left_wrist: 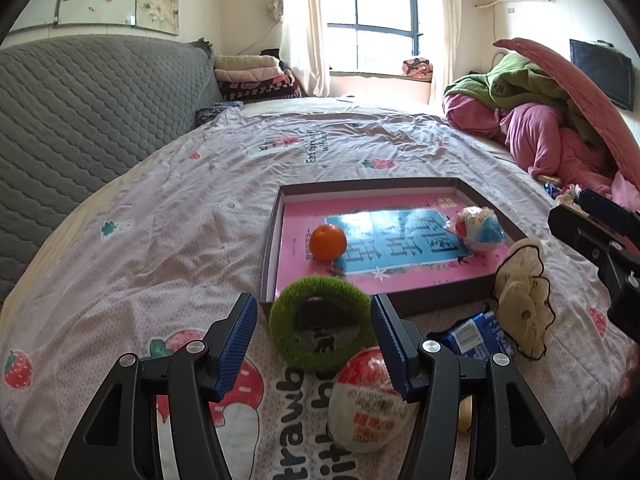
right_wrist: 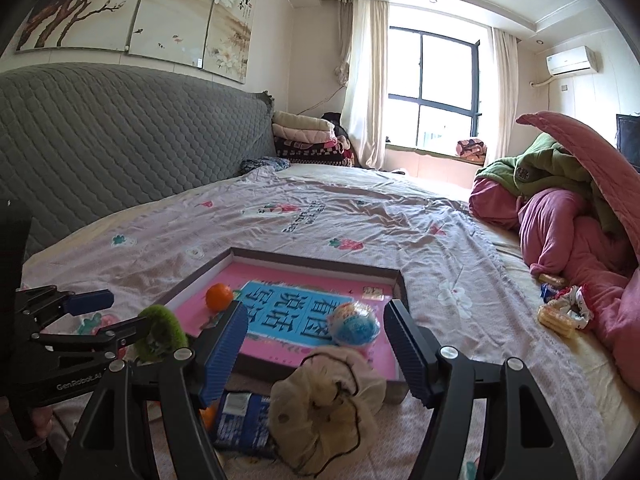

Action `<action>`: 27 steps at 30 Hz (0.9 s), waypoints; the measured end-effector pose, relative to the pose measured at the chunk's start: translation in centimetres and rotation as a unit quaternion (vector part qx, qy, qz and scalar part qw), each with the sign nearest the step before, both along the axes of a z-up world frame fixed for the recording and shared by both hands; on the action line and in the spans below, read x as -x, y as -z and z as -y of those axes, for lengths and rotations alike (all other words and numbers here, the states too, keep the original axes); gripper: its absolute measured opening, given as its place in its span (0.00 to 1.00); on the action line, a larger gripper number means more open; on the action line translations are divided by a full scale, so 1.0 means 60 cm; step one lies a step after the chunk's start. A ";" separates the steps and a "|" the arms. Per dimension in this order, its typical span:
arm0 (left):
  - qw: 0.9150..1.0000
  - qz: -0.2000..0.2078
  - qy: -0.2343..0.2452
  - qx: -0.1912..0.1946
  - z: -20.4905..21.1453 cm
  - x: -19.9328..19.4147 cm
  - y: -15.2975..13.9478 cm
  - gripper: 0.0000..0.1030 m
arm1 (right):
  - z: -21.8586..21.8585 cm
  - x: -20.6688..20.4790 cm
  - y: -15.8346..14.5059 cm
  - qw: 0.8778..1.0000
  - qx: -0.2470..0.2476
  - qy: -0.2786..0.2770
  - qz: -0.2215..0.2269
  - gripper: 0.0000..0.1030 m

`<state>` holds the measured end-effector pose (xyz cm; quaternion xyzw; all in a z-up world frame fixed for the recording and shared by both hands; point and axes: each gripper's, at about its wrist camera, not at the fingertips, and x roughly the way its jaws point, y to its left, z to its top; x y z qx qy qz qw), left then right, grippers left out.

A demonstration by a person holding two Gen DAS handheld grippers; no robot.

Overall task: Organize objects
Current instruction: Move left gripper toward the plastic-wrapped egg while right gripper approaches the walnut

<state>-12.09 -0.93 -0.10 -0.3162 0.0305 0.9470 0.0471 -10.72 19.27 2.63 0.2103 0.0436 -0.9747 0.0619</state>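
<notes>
The left gripper (left_wrist: 314, 336) is spread wide and empty, with the green ring (left_wrist: 320, 322) framed between its pads but not pressed. That ring lies on the bedsheet (left_wrist: 160, 240) just before the near wall of the tray (left_wrist: 272, 240), where an orange (left_wrist: 328, 242) already sits. A centred pinch across one side of the ring is advised, since an egg-shaped packet (left_wrist: 370, 398) crowds the inner pad. The right gripper (right_wrist: 316, 344) is likewise spread and empty above the cream scrunchie (right_wrist: 320, 404), which is best gathered low, clear of the blue carton (right_wrist: 240, 420).
</notes>
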 end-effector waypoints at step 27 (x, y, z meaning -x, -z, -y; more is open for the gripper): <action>0.999 0.027 0.023 0.021 -0.009 -0.071 0.033 0.59 | 0.037 -0.077 0.043 0.999 -0.013 -0.026 0.030 0.68</action>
